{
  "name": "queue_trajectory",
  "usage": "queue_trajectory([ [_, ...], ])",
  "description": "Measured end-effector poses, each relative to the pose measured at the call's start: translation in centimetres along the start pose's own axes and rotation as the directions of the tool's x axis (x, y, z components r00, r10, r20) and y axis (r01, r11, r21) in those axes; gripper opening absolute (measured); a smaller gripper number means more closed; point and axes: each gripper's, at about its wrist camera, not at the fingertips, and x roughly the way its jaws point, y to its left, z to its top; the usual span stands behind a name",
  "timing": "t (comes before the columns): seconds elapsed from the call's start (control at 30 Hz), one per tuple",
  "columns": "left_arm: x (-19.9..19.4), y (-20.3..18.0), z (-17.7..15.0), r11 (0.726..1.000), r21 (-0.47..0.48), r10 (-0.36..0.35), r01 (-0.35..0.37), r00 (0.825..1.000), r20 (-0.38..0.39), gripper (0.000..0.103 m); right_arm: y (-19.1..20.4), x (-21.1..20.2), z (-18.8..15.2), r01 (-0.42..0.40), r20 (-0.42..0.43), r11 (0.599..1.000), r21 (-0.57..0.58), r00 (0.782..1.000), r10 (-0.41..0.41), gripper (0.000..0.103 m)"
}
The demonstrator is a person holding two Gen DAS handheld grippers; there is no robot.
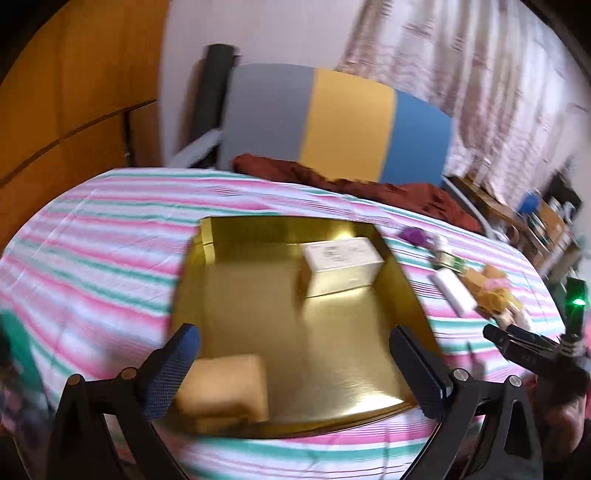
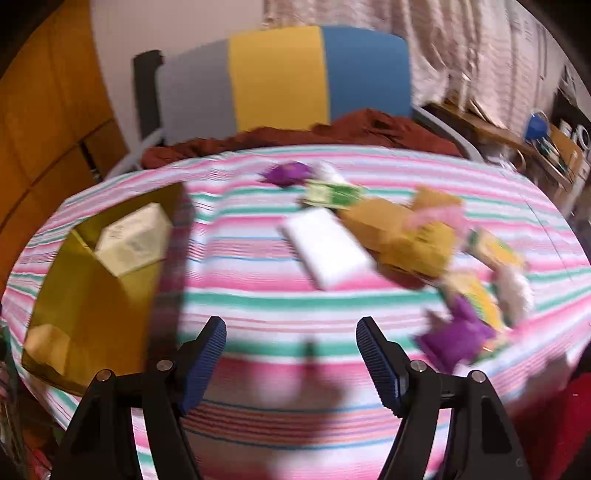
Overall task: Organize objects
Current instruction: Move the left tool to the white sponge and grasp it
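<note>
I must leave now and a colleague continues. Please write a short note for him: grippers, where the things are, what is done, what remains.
Left gripper: open, empty, over the gold tray.
Right gripper: open, empty, over the striped cloth.
Done: the pale box and the tan block lie in the tray.
Left: the white block, green packet, purple pieces and yellow packets lie loose on the cloth, right of the tray.

You are looking across a table covered in a pink, white and green striped cloth (image 2: 280,295). Behind it stands a chair with a grey, yellow and blue panelled backrest (image 1: 343,122), a rumpled rust-red fabric (image 2: 332,133) heaped at its base. Orange-brown wooden cabinet panels (image 1: 74,92) fill your left, a pale wall (image 1: 258,33) sits beyond, patterned light curtains (image 1: 480,66) hang right, above a cluttered wooden shelf (image 2: 546,147).
</note>
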Motion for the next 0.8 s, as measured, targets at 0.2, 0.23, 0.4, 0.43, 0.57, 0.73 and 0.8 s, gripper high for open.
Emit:
queue_trajectory([
  [0.2, 1.9, -6.2, 2.4, 0.985, 0.129, -0.111, 0.114, 0.993, -0.029, 0.103, -7.2, -1.5, 2.2, 0.076, -0.014, 0.995, 0.069, 0.997, -0.075, 0.074],
  [0.23, 2.7, -7.7, 3.0, 0.978, 0.147, -0.139, 0.146, 0.989, -0.06, 0.103, -8.2, -1.6, 2.6, 0.091, -0.002, 0.993, 0.08, 0.996, -0.091, 0.074],
  [0.4, 6.2, -13.8, 4.6, 0.964, 0.208, -0.133, 0.166, 0.978, -0.161, 0.103, -14.1, -1.6, 4.3, 0.059, 0.061, 0.968, 0.243, 0.995, -0.076, 0.075],
  [0.43, 6.7, -14.6, 4.8, 0.963, 0.211, -0.134, 0.17, 0.975, -0.175, 0.103, -14.8, -1.5, 4.3, 0.043, 0.074, 0.96, 0.277, 0.995, -0.066, 0.076],
  [0.57, 10.3, -19.1, 5.8, 0.956, 0.242, -0.104, 0.165, 0.964, -0.246, 0.102, -17.6, -1.3, 3.6, -0.044, 0.115, 0.908, 0.417, 0.993, -0.005, 0.077],
  [0.73, 16.3, -23.2, 5.7, 0.964, 0.215, -0.072, 0.155, 0.934, -0.35, 0.097, -18.8, -2.0, 3.2, -0.126, 0.175, 0.871, 0.476, 0.983, 0.047, 0.079],
  [0.8, 18.8, -24.5, 5.4, 0.969, 0.203, -0.053, 0.139, 0.923, -0.381, 0.096, -19.0, -2.0, 3.3, -0.15, 0.181, 0.866, 0.477, 0.981, 0.07, 0.08],
])
